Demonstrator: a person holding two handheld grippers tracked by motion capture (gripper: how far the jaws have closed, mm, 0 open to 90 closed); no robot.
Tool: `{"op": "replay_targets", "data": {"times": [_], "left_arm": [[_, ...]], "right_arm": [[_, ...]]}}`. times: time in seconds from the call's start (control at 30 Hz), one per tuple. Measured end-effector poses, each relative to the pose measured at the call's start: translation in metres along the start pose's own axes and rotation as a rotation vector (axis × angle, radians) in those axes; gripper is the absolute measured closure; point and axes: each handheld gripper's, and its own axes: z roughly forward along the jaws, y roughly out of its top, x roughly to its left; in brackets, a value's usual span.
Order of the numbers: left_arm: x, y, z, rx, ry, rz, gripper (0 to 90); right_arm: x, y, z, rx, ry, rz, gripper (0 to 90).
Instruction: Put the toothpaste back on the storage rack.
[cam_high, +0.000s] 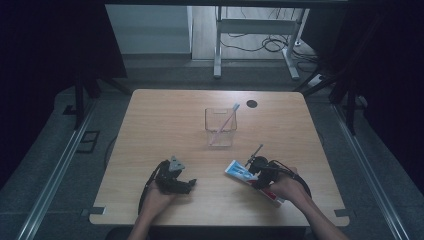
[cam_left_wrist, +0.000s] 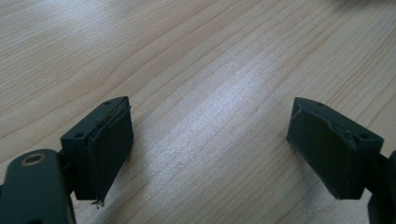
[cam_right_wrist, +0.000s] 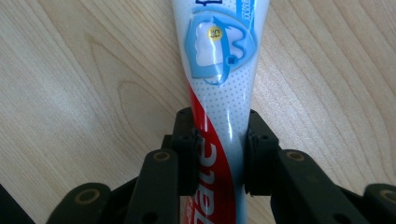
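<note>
Clear cup (cam_high: 220, 127) mid-table holds one toothbrush (cam_high: 227, 121), apparently pink. Right gripper (cam_right_wrist: 219, 154) clamps toothpaste tube (cam_right_wrist: 218, 70) lying on table (cam_high: 165, 125). Left gripper (cam_left_wrist: 210, 149) wide open, empty.

Dim room; white desk frame (cam_high: 255, 30), perhaps cables beneath.

Left gripper (cam_left_wrist: 210, 140) agape, right gripper (cam_right_wrist: 219, 154) clamped.

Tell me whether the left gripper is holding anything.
No. The left gripper has its jaws standing wide apart with only bare wooden table between them.
</note>
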Motion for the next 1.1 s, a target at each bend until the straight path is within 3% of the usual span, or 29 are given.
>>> {"op": "replay_targets", "data": {"times": [0.23, 0.53, 1.1], "left_arm": [[0.0, 0.0, 0.0, 0.0, 0.0, 0.003, 14.6], [0.001, 0.0, 0.0, 0.002, 0.0, 0.007, 14.6], [0.0, 0.0, 0.0, 0.001, 0.001, 0.004, 14.6]], "right_arm": [[-0.004, -0.004, -0.005, -0.032, 0.012, 0.017, 72.3], [-0.012, -0.004, -0.025, -0.094, 0.018, 0.032, 72.4], [-0.024, 0.004, -0.064, -0.269, 0.012, 0.055, 72.5]]}}
